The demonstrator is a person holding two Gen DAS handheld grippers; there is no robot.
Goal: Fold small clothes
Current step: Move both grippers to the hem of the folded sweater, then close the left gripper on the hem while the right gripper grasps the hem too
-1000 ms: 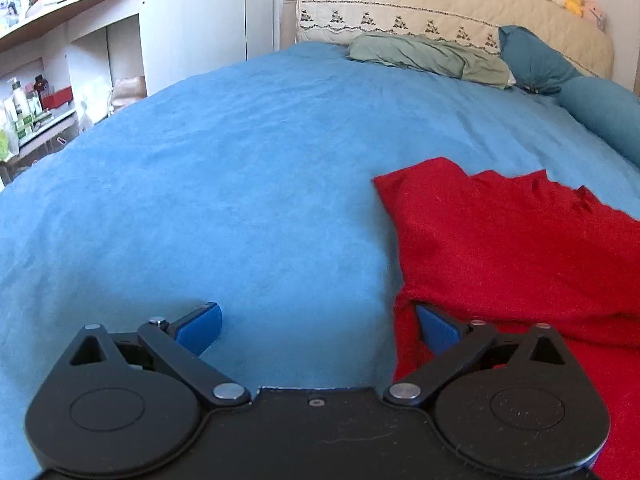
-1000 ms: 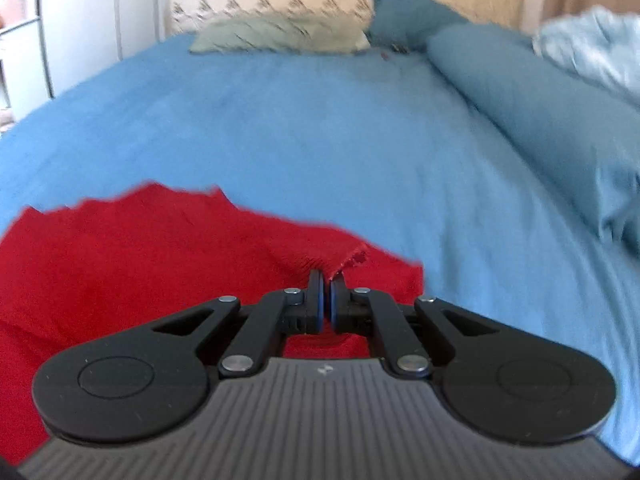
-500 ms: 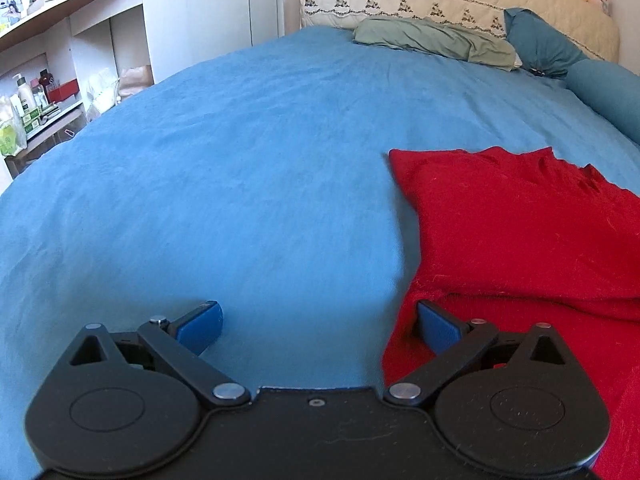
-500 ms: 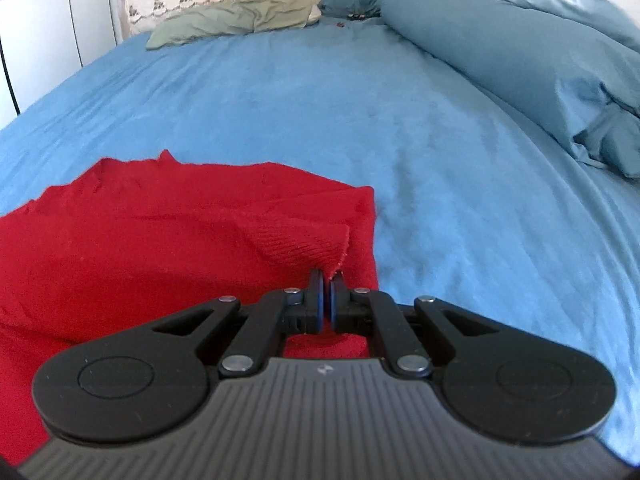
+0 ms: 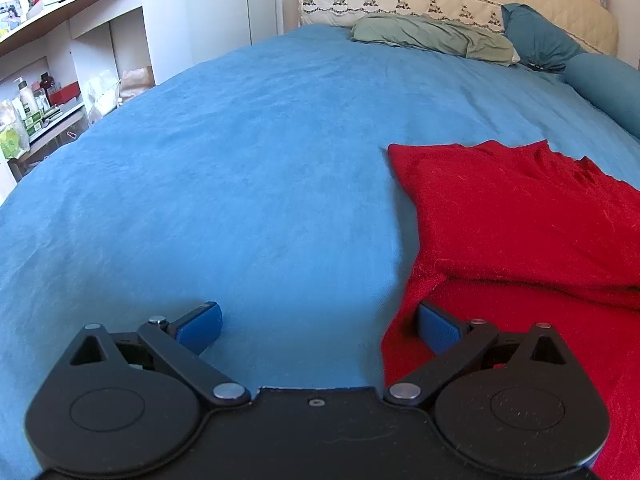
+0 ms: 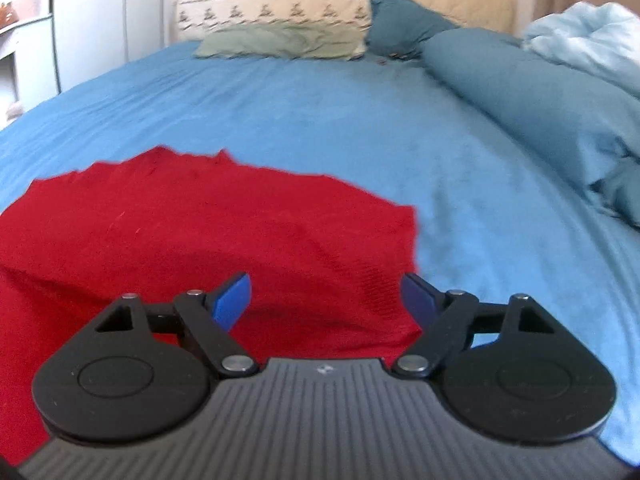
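Lying on the blue bedsheet [image 5: 240, 184], the red garment [image 5: 520, 216] was seen with its far part already doubled over the near part, a fold ridge running across it. The right gripper [image 6: 326, 298] had just been opening; its jaws stood wide, with cloth below them but nothing pinched. The left gripper [image 5: 320, 326] was likewise held wide open at the garment's left edge, its right pad just beside the cloth. The step in hand was judged to be the release after a first fold. A fresh grasp on the garment's edges, probably at one side, would be called for next, so that a second fold could be made.
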